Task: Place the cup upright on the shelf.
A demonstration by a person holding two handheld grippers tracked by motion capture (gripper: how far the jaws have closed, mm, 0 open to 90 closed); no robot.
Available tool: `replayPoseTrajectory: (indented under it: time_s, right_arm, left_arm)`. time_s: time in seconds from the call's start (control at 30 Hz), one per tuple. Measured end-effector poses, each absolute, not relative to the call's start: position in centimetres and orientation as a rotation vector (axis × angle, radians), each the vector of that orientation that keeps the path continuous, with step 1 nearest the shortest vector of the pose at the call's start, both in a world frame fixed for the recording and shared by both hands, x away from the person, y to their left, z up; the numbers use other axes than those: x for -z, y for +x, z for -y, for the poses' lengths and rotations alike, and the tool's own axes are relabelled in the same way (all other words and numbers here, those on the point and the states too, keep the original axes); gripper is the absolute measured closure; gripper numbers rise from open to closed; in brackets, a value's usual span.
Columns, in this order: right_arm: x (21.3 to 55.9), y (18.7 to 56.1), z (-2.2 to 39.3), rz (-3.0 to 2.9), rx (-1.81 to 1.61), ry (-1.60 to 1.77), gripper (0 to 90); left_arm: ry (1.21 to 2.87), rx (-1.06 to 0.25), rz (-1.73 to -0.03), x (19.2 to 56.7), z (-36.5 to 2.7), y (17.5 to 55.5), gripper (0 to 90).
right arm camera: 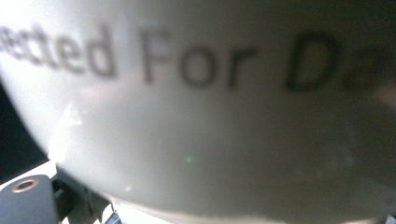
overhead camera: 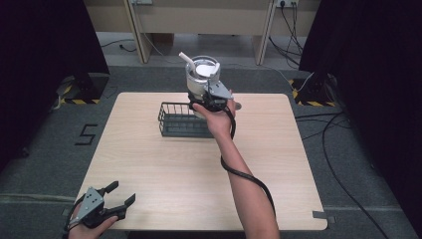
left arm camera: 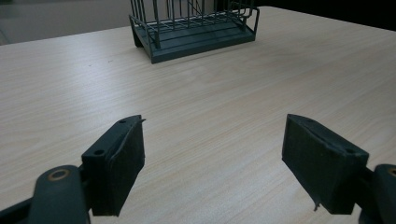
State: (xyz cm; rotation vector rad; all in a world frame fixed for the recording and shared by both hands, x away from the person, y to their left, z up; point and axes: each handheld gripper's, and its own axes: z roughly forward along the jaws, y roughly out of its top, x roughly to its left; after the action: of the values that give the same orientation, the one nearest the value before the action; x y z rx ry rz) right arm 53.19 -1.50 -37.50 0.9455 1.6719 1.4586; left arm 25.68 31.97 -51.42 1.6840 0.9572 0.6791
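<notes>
A grey-white cup (overhead camera: 202, 74) with a white straw sticking out and something white inside is held up over the table's far edge. My right gripper (overhead camera: 211, 97) is shut on its lower wall. In the right gripper view the cup's wall (right arm camera: 210, 116) sits very close, with blurred dark printed letters, and it hides most of the jaws. A dark wire basket (overhead camera: 180, 119) stands on the table just left of that hand. My left gripper (overhead camera: 123, 191) rests at the near left corner, open with nothing between its jaws. Its own view looks across bare wood (left arm camera: 213, 126) toward the basket (left arm camera: 196, 32).
The light wooden table (overhead camera: 174, 174) has open surface between the basket and the near edge. Black curtains hang at both sides. Cables (overhead camera: 343, 149) trail over the floor at the right. A pale desk frame (overhead camera: 199, 20) stands behind the table.
</notes>
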Motion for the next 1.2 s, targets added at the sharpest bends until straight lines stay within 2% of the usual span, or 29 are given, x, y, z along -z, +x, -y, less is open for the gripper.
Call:
replayPoseTrajectory:
  time_s: [0.6,1.2]
  right_arm:
    - [38.9,55.0,0.4,-1.707,-1.429,0.971,10.0]
    - [41.9,55.8,-0.1,-1.758,-1.362,1.027,9.9]
  left_arm:
    - [1.688,-0.678,-0.950,51.4,-31.9,25.7,20.8]
    - [1.694,-0.676,-0.943,51.4,-31.9,25.6,20.8]
